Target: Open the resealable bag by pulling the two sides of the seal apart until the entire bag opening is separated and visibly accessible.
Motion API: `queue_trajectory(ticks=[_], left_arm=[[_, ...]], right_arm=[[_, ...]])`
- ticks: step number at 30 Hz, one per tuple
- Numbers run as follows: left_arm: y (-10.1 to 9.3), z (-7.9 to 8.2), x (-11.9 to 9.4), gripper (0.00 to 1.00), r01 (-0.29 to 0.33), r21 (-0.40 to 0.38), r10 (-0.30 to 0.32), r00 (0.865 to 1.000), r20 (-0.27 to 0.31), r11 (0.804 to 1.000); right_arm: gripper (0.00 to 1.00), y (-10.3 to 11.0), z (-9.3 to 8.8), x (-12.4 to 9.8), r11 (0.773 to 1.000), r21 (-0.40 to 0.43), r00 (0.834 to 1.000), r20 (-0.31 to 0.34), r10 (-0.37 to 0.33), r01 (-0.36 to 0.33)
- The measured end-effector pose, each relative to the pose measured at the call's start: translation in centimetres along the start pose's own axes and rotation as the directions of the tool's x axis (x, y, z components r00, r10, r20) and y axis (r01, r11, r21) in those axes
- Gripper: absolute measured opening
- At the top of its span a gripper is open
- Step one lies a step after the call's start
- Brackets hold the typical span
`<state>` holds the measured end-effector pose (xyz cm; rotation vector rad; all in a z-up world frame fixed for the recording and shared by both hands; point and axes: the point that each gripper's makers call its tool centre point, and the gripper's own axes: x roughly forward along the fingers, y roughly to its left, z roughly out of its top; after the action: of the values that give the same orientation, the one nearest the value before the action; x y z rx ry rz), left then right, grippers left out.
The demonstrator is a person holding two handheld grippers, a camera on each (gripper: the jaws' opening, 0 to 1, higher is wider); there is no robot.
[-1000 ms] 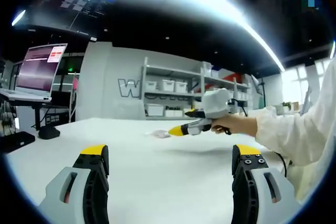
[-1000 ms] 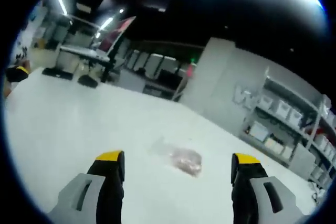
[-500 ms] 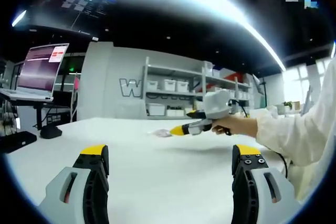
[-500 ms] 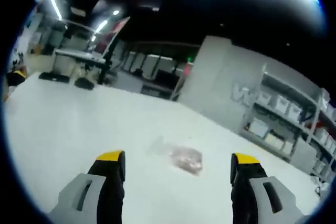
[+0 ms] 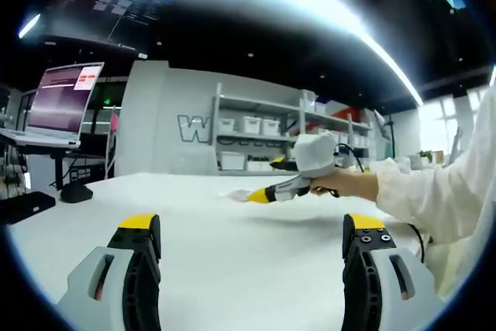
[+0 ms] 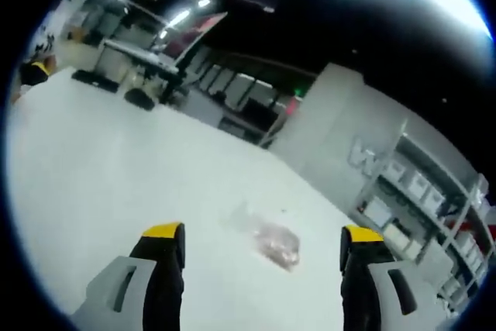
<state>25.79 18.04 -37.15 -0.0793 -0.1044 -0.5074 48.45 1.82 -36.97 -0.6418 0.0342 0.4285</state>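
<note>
Right gripper [image 5: 263,194] is dipping slightly toward the resealable bag [image 6: 273,241] versus a second ago | bag is lying flat on the white counter [image 6: 93,168], just ahead between right fingers [image 6: 163,249], untouched | both grippers' fingers are spread wide, grasping nothing | left gripper [image 5: 252,253] is hovering over the counter | shelving [image 5: 263,133] is standing behind.

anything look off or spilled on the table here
Nothing stands out. The resealable bag lies flat on the white table with its contents inside, nothing spilled. Both grippers, left and right, are open and short of it.
</note>
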Motion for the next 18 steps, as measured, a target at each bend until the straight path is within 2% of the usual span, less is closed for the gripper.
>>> queue_trajectory(ticks=[9,18], left_arm=[[0.1,0.0,0.1,0.96,0.001,-0.004,-0.001,1.0,0.002,1.0],[0.4,0.0,0.2,0.96,-0.002,-0.006,0.002,1.0,0.001,1.0]], right_arm=[[0.81,0.0,-0.3,0.6,1.0,-0.025,1.0,-0.016,0.006,-0.006],[0.74,0.5,-0.6,1.4,0.995,-0.094,0.999,-0.028,0.02,-0.022]])
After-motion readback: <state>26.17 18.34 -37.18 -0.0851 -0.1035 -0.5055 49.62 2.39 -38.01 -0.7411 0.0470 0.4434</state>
